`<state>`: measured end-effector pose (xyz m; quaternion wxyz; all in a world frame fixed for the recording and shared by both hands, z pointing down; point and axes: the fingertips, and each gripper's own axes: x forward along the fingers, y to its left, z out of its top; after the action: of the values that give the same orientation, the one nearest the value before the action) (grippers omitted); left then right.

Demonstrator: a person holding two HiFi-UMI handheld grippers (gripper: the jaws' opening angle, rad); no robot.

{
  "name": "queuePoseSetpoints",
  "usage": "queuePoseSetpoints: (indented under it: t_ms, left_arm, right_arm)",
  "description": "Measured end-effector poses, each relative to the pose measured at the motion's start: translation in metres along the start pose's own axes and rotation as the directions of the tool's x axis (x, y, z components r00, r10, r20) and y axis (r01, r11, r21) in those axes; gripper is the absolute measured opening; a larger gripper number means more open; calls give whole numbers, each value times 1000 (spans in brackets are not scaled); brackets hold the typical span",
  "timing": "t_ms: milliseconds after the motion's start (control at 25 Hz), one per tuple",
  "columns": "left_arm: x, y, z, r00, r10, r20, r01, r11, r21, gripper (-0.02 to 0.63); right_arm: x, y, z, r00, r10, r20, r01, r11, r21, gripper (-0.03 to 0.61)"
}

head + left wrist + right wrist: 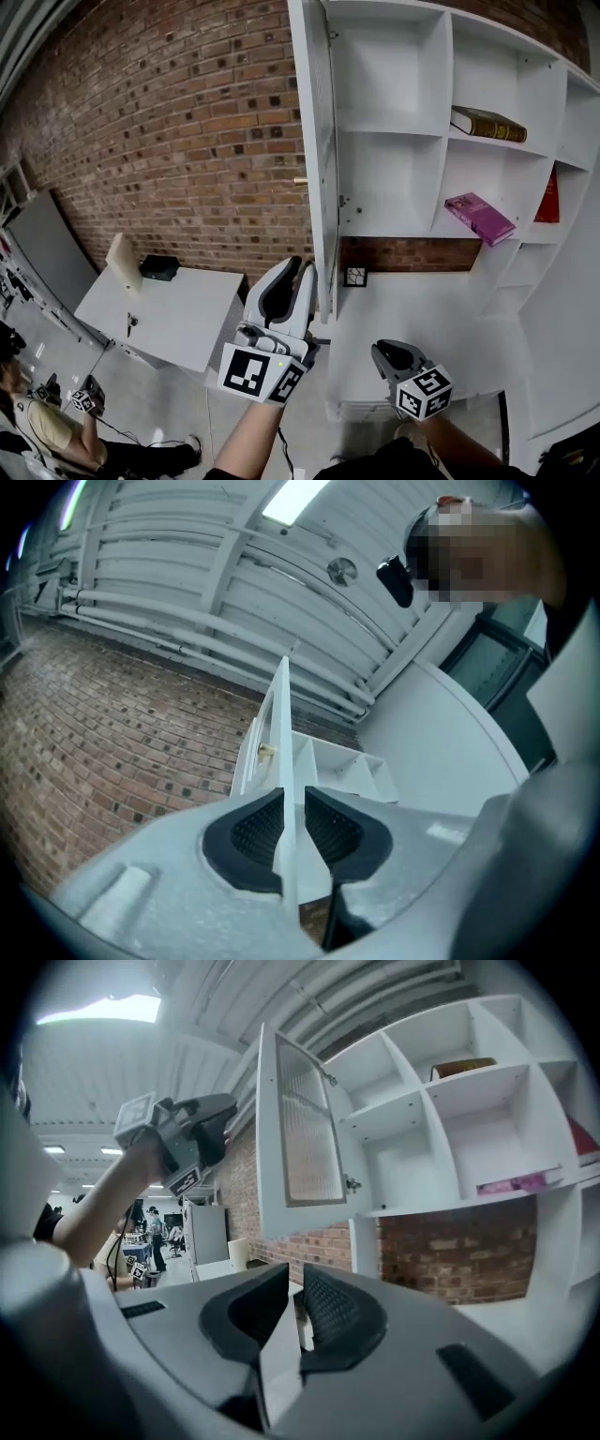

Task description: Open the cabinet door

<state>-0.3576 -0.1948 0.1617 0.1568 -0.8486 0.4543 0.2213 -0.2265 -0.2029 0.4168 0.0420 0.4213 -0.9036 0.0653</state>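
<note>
Cabinet door [317,141]: swung open, 12 o'clock.
Left gripper [302,270]: clamped on door's bottom edge (panel between pads).
Right gripper [379,349]: 5 o'clock, jaws slightly apart, empty.

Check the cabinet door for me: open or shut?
Open. The door stands swung out, edge-on in the head view, leaving the inside of the cabinet exposed.

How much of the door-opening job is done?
Mostly done: the cabinet door already stands swung wide, baring the shelves. In hand: the left gripper has its jaws closed on the door's edge, low down. Left: probably just letting go. The right gripper hangs empty.
</note>
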Motion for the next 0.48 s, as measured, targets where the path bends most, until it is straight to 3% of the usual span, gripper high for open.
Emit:
queuePoseSetpoints:
  t_ms: [160, 320, 400, 480]
  left_arm:
    - [-33, -36, -47, 996, -78, -52, 74, 994, -77, 72]
    - [-66, -81, -107, 985, -74, -158, 69, 997, -38, 68]
    - [-76, -104, -135, 977, -93, -191, 73, 991, -112, 51]
    - [-88, -137, -163, 963, -142, -229, 88, 969, -232, 31]
  right_arm:
    - [-53, -27, -15, 994, -96, -55, 97, 995, 14, 44]
    - [-107, -52, -30, 980, -189, -68, 193, 979, 64, 44]
    - [-136, -68, -38, 966, -248, -68, 254, 962, 101, 44]
    - [-169, -82, -50, 949, -306, -81, 314, 942, 119, 37]
